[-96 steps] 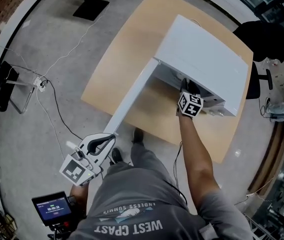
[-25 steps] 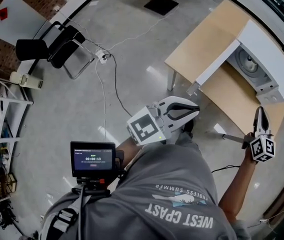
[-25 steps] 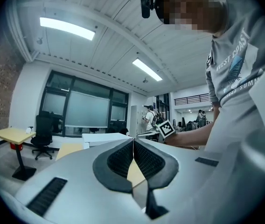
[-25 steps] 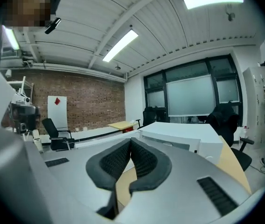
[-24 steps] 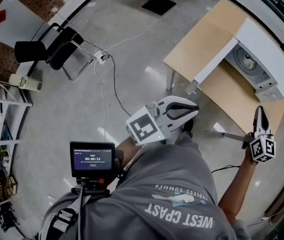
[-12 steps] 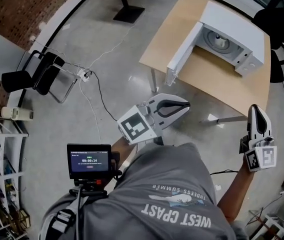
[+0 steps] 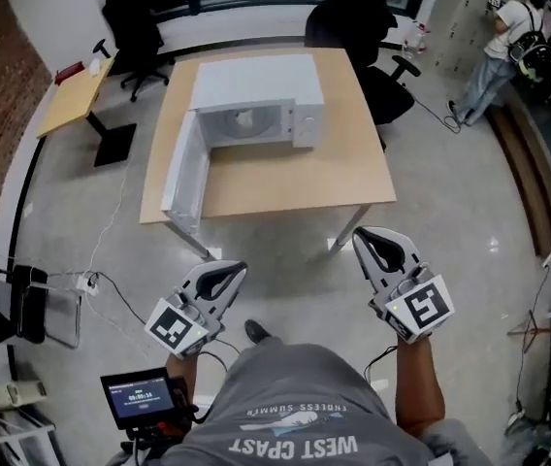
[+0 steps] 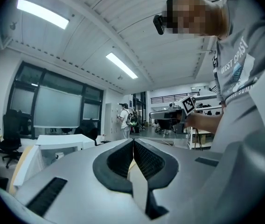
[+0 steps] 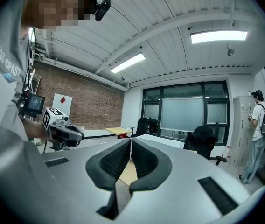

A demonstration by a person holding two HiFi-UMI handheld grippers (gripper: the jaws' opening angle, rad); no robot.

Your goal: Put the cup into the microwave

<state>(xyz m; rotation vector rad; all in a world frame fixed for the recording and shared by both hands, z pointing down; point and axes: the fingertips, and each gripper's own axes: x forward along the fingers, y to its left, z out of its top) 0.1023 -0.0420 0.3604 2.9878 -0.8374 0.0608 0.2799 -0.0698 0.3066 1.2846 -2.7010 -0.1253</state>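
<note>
The white microwave stands on the wooden table with its door swung wide open to the left. A pale cup sits inside its cavity; it also shows small in the left gripper view. My left gripper and right gripper hang side by side over the floor, well short of the table's near edge, both pointing toward it. In each gripper view the jaws meet with nothing between them, left and right.
Black office chairs stand behind the table and a small yellow desk at its left. A folded chair and a floor cable lie at left. A person stands far right. A small monitor sits by my left hip.
The right gripper has left the microwave cavity, and the person has stepped back from the table. Both grippers have swung round and now face the table side by side. The right one rose.
</note>
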